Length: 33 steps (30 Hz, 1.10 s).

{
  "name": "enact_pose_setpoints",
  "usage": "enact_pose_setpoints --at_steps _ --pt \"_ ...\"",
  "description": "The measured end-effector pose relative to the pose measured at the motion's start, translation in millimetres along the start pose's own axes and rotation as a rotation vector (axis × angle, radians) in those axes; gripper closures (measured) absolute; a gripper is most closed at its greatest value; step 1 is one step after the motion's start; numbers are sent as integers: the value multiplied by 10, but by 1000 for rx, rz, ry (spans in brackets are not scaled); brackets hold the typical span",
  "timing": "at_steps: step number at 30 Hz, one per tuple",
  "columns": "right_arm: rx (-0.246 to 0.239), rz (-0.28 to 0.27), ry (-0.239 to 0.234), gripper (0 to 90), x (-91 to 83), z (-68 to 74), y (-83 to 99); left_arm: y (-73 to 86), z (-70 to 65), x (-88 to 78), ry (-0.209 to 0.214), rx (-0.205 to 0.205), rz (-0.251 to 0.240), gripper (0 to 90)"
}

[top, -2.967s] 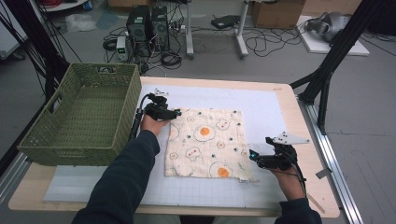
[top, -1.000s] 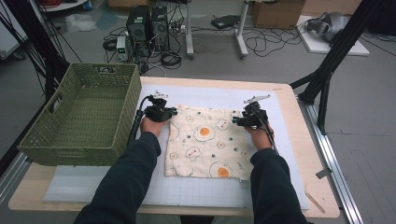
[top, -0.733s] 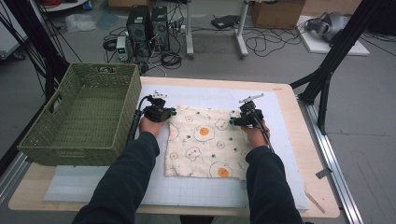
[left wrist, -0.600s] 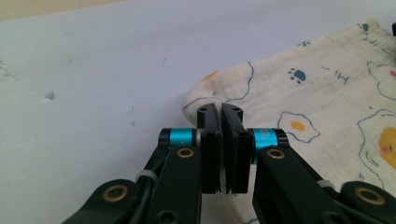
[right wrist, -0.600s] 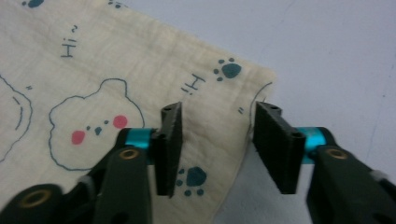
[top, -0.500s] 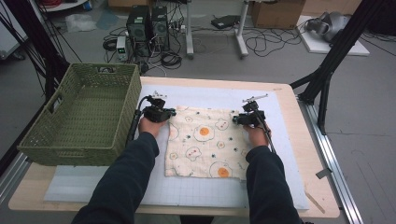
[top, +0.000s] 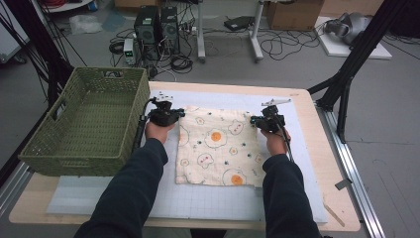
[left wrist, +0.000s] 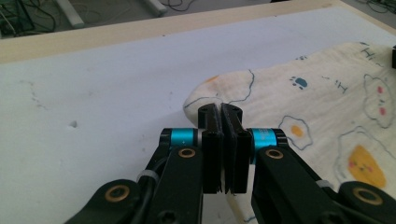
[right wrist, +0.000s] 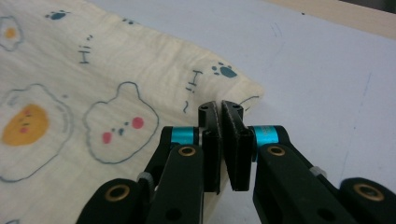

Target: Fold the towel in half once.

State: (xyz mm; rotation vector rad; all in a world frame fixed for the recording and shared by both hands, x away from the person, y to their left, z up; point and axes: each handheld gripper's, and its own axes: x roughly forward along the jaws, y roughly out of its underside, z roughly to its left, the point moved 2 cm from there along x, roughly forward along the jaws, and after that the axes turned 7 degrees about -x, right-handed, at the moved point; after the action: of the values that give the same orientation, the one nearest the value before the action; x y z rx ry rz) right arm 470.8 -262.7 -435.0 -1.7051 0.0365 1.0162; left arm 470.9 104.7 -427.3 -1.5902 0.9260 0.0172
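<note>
The cloth (top: 218, 146), cream with fried-egg and bear prints, lies flat on the white mat (top: 307, 193) in the middle of the tabletop (top: 341, 218), to the right of the green woven basket (top: 84, 124). The left gripper (top: 179, 113) is closed on the far left corner of the cloth, with the fabric pinched between its jaws. The right gripper (top: 253, 119) has just been closing and now has its jaws together on the far right corner of the cloth.
</note>
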Motion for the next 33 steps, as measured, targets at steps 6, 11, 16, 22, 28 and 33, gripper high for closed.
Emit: enact_pose_setpoints --at_steps 6,11,16,22,28,33 --pt "-29 -55 -40 864 -173 92 57 -46 -181 -104 51 41 -7 865" --pt "-39 -84 -54 865 -336 175 104 -30 -275 -208 64 49 -25 865" --pt "-39 -100 -54 864 -475 266 185 68 -308 -328 80 54 -17 865" --pt "-67 -89 -60 865 -603 395 260 232 -413 -484 122 69 -29 865" --pt "-80 -89 -69 864 -727 522 397 413 -455 -584 168 76 -24 865" --pt "-97 -69 -76 865 -762 611 497 556 -459 -639 182 85 -20 865"
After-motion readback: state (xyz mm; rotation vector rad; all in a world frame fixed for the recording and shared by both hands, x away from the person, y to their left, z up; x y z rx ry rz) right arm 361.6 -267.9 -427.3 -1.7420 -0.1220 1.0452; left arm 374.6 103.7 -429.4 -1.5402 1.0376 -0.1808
